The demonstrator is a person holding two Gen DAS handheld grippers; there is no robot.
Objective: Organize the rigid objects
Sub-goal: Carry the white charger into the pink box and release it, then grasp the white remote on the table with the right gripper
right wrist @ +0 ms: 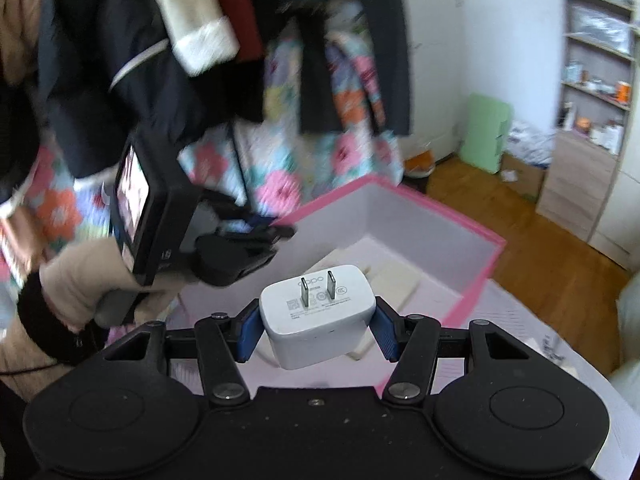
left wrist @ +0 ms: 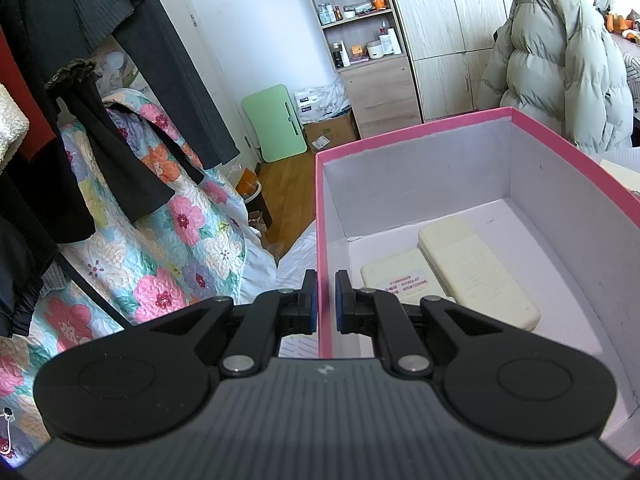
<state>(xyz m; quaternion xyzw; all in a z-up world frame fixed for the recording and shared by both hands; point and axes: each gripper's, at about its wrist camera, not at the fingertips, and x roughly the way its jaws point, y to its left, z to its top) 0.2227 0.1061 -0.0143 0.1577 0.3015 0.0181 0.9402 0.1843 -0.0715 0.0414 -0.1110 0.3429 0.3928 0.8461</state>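
A pink box (left wrist: 420,128) with a white inside holds two cream remote controls (left wrist: 476,272) lying flat on its floor. My left gripper (left wrist: 327,300) is shut on the box's left wall, which runs between its blue pads. In the right wrist view my right gripper (right wrist: 316,320) is shut on a white charger plug (right wrist: 316,316), prongs pointing away, held above the near side of the pink box (right wrist: 476,292). The left gripper (right wrist: 260,232) shows there too, clamped on the box's far-left rim, with a hand in a beige sleeve (right wrist: 76,280) holding it.
The box rests on a white bed surface (right wrist: 520,320). A floral quilt (left wrist: 160,240) and dark hanging clothes (left wrist: 120,40) stand to the left. Behind are a wooden floor (left wrist: 288,176), a shelf unit (left wrist: 360,20), a green folded table (left wrist: 276,124) and a puffy coat (left wrist: 560,64).
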